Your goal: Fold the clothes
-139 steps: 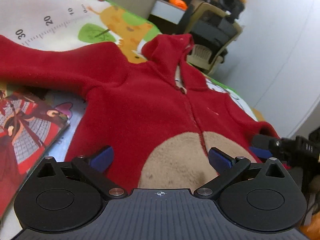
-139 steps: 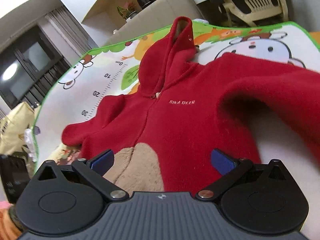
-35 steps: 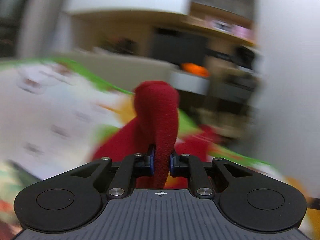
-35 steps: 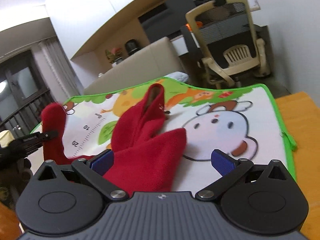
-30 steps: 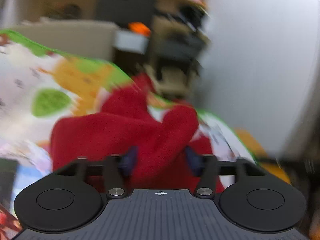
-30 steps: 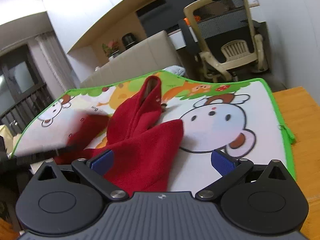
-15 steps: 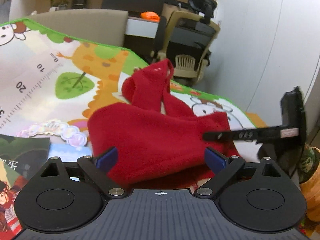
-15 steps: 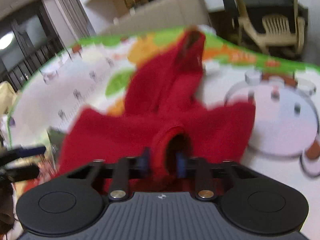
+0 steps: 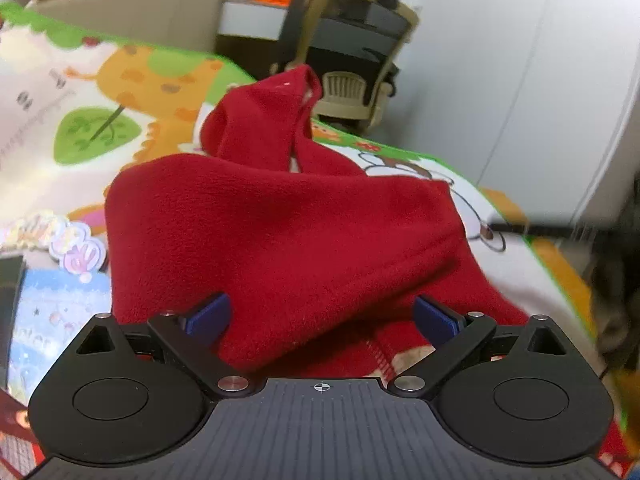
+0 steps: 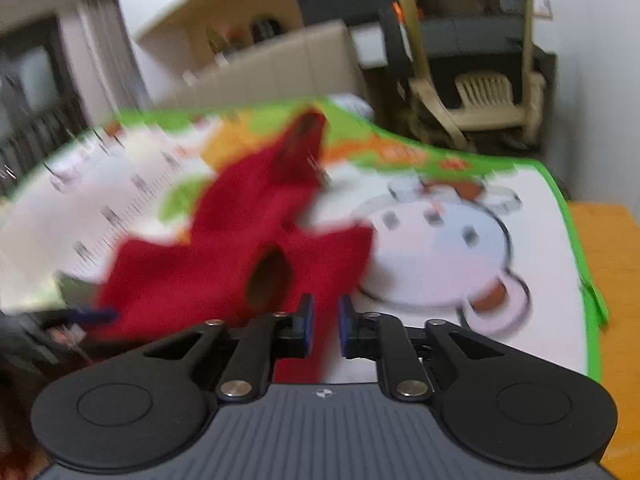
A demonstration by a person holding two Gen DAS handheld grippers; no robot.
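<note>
Left gripper [image 9: 320, 316]: I have its jaws spread wide apart and holding nothing. It hovers low over the near part of the red hoodie [image 9: 280, 240], one blue pad on either side of the folded fleece.

Right gripper [image 10: 323, 326]: its jaws are drawn close together with red fleece between them; the view is blurred, but I read it as pinched on the right sleeve [image 10: 308, 276] close to the open cuff [image 10: 269, 276].

Red hoodie: it lies on the play mat [image 9: 80, 92], hood [image 9: 264, 120] pointing away from me, one sleeve already laid across the chest. Nearer to me than that fold, a strip of zip seam [image 9: 380, 354] and beige patch shows.

Step in hand: I judge this as bringing the right sleeve across the body to match the other one.

How to do it well: I'd keep the pinch firm, carry the cuff low across the hoodie so the sleeve lays flat rather than bunching, and stop once its edge lines up with the body's side. I'd let go only when the fleece rests on the hoodie.

Left's part: I'd keep it clear of the incoming sleeve, or press the near hem to stop the body sliding.

Risk: fleece clings, so the cuff may drag the layer beneath.

Beyond the hoodie: a tan chair [image 9: 352, 60] stands past the mat's far edge.
</note>
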